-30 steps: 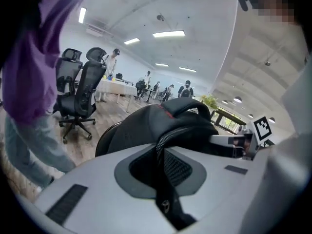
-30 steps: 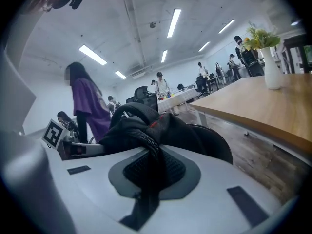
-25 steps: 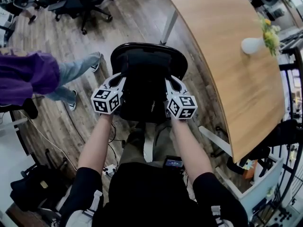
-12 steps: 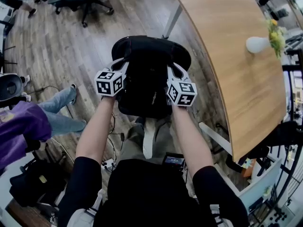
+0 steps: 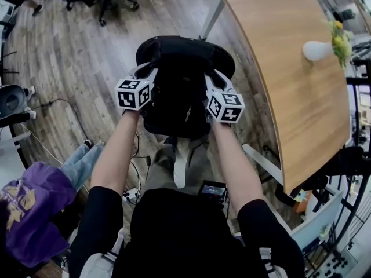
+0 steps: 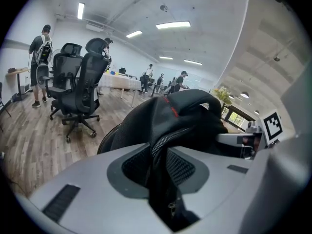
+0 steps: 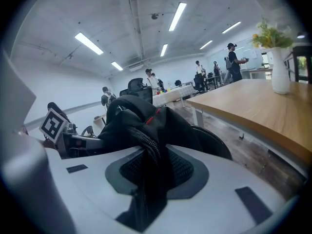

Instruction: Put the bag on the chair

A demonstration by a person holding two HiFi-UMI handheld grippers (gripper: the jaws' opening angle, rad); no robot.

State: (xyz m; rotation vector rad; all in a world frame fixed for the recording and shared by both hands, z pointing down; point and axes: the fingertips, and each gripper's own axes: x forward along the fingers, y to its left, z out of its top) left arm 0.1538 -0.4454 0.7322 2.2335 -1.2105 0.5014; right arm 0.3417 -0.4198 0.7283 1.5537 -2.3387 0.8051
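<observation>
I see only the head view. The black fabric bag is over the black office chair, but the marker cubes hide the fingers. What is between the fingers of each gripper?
Observer: In the left gripper view, a zipped fold of the black fabric bag stands between the fingers of the left gripper, which have just been opening.
Operator: And the right side?
Observer: The right gripper also has a zipped fold between its fingers; they too have just been opening and seem no longer to pinch it.
Operator: Any mark on the bag?
Observer: A small red tab near its top.
</observation>
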